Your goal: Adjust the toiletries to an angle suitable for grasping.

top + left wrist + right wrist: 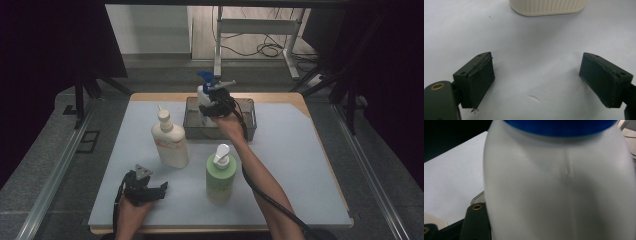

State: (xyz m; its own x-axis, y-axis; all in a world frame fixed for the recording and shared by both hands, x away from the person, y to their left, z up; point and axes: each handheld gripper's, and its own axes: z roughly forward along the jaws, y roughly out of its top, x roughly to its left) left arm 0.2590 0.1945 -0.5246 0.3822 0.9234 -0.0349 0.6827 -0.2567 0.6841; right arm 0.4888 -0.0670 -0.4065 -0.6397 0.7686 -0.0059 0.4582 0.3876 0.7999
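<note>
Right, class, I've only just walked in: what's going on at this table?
A person works with a gripper in each hand. The right gripper is clamped on a white spray bottle with a blue trigger top, held above a clear bin at the far side of the table. The left gripper rests open near the front edge, holding nothing. A cream pump bottle and a green pump bottle stand upright between them.

- A cream bottle stands upright on the worktop.
- A green pump bottle stands near it, apart.
- Cables lie on the floor behind.
</note>
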